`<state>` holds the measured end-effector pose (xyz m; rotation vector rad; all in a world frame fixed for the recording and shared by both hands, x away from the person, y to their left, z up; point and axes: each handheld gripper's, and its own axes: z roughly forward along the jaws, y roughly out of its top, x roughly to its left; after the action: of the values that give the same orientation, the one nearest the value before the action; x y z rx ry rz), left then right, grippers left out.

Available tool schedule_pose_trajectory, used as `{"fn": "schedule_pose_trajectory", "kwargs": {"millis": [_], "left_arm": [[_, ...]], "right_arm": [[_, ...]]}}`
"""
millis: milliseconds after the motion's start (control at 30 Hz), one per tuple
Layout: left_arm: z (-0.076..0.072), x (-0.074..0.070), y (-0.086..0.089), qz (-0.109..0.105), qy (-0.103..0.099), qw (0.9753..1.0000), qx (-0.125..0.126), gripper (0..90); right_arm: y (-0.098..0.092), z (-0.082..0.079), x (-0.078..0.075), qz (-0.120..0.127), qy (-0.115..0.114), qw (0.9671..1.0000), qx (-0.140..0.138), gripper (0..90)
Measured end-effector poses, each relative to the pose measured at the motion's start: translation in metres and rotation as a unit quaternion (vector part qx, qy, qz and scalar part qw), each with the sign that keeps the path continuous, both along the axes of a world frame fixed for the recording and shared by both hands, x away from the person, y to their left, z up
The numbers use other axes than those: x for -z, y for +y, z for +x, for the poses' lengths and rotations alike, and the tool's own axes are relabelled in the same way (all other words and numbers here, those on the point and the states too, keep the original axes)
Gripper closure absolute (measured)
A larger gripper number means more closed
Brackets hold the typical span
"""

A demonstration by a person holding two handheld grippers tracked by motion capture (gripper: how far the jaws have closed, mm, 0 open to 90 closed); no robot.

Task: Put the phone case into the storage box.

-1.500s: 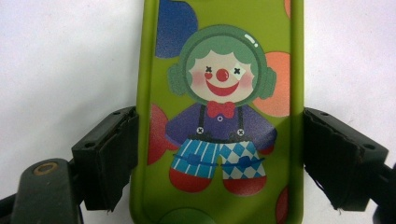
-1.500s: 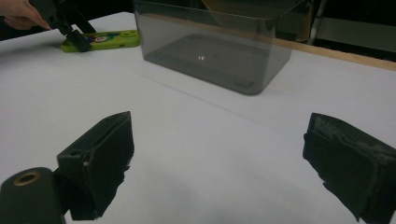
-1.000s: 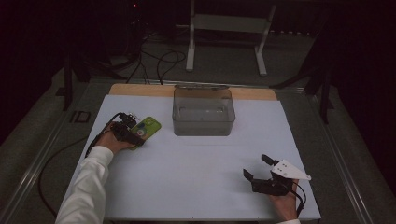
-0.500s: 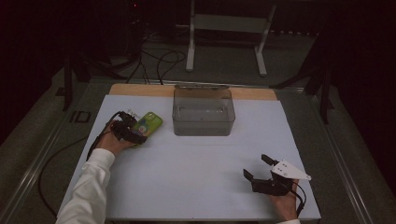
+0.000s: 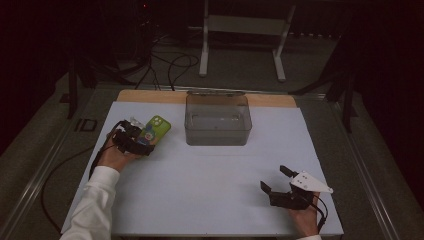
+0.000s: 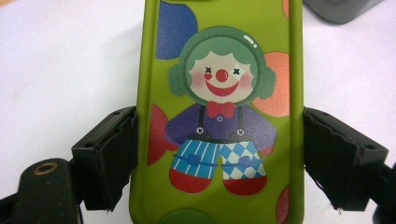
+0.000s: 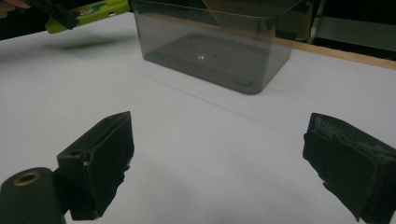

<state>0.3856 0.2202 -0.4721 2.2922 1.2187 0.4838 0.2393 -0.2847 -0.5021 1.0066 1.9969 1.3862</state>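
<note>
A: Start with the high view. Where is the work?

B: At the left of the frame. The left gripper (image 5: pixel 137 141) holds the green phone case (image 5: pixel 155 131) by its lower end, with the case's camera end pointing toward the upper right. The clear grey box (image 5: pixel 218 120) stands just right of it, upper centre on the white table cover (image 5: pixel 210 180). I judge the step is carrying the case into that box.

A: And the other hand?

B: The right gripper (image 5: pixel 278 180) sits low at the lower right, jaws wide apart with nothing between them, well apart from the box.

A: Left gripper view?

B: The case (image 6: pixel 219 116) fills the middle of the frame, clown print facing the camera. The left gripper (image 6: pixel 219 163) has a black pad against each long edge, low on the case. The grip looks square, but it is near one end, so the far end could sag or swing. I would keep the move slow and level, and clear the box wall before lowering.

A: Right gripper view?

B: Its jaws rise from the bottom corners, wide open over bare cover. The box (image 7: pixel 210 42) is at top centre, open at the top and empty as far as I can tell. The case (image 7: pixel 88 11) shows at the upper left, off the table with its shadow beneath. Better to set it flat on the floor than drop it.
</note>
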Motion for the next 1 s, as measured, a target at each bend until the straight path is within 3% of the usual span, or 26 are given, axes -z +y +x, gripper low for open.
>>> {"fn": "schedule_pose_trajectory", "kwargs": {"millis": [167,467,533,600,1000], "left_arm": [[-0.011,-0.006,0.001,-0.008,-0.014,0.9998,-0.012,15.9],[-0.036,-0.010,-0.005,-0.020,-0.046,0.9987,-0.011,16.0],[-0.036,-0.010,-0.005,-0.020,-0.046,0.9987,-0.011,16.0],[-0.046,-0.013,-0.010,-0.035,-0.062,0.9974,-0.014,16.0],[-0.070,-0.014,-0.022,-0.049,-0.093,0.9943,-0.017,16.0]], "right_arm": [[0.000,0.000,0.000,-0.001,0.001,1.0000,-0.001,8.7],[0.001,0.000,0.001,0.000,0.006,1.0000,0.000,8.7],[0.001,0.000,0.001,0.001,0.007,1.0000,0.001,8.7],[0.001,0.001,0.001,0.001,0.009,1.0000,0.002,8.7],[0.000,0.002,0.002,0.001,0.011,0.9999,0.004,8.7]]}}
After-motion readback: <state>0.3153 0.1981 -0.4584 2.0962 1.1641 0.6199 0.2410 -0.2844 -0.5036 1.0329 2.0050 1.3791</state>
